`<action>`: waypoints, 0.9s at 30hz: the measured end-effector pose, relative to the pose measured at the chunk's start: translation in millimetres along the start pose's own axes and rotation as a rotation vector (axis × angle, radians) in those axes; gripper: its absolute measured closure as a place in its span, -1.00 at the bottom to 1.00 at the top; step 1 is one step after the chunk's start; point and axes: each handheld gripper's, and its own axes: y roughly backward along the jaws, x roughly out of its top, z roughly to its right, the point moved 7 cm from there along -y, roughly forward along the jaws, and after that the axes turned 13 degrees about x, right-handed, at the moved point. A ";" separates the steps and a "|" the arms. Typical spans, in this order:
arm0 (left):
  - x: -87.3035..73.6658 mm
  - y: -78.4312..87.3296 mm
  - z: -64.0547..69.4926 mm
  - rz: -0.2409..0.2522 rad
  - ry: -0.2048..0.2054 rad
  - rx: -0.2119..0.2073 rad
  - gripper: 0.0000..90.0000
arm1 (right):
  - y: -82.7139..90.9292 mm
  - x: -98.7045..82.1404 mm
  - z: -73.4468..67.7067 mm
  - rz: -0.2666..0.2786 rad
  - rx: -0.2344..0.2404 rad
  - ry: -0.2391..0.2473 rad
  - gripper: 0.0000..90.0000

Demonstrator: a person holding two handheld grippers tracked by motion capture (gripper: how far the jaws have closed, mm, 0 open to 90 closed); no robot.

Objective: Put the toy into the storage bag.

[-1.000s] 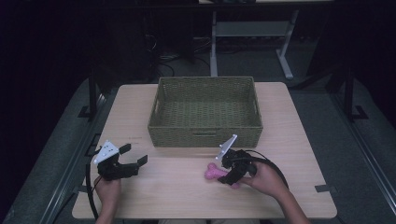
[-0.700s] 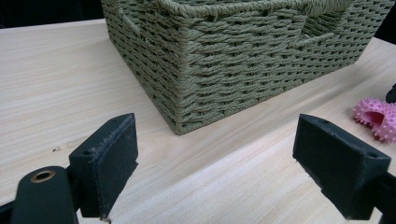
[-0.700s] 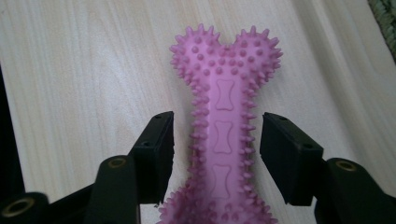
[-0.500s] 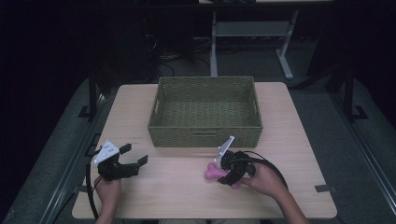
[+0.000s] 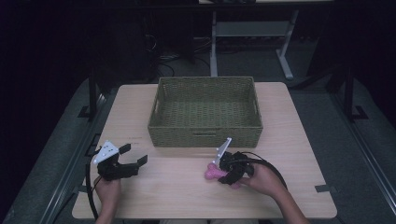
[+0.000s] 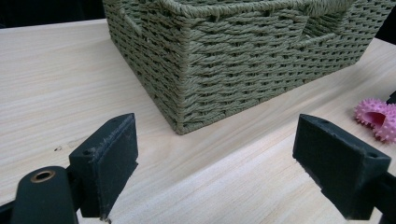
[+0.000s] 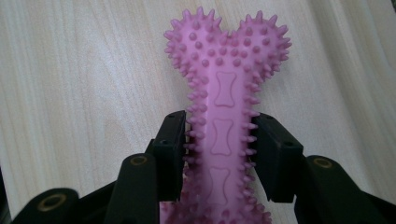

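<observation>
On tabletop, we clamp bone toy (image 7: 225,126) w/ right hand-held gripper (image 7: 223,154), likely for basket (image 5: 205,112); left hand-held gripper (image 6: 229,172) released, idle.

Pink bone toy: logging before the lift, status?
Right gripper shut on pink bone toy, low over table. Left gripper open, holding nothing. Woven basket just beyond, nothing between.

Basket (image 5: 205,112): olive green, woven weave. Bone toy (image 7: 224,107): pink, spiky nubs, small embossed bone shapes. Table (image 5: 177,186): pale wood grain. Jaws black.
</observation>
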 end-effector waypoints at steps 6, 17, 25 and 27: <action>-0.2 0.1 -0.6 -0.001 0.000 0.001 -0.70 | 1.0 -0.6 -0.3 -0.003 0.009 0.006 0.28; 0.1 0.2 -0.9 0.002 0.003 0.002 -0.70 | 12.3 2.6 1.4 -0.014 0.025 0.015 0.29; 0.3 0.4 -0.8 0.004 0.011 0.002 -0.70 | 28.0 11.2 2.9 0.007 0.038 0.035 0.28; 0.4 0.2 -1.1 0.005 0.014 0.003 -0.70 | 33.9 14.1 3.5 0.013 0.040 0.039 0.29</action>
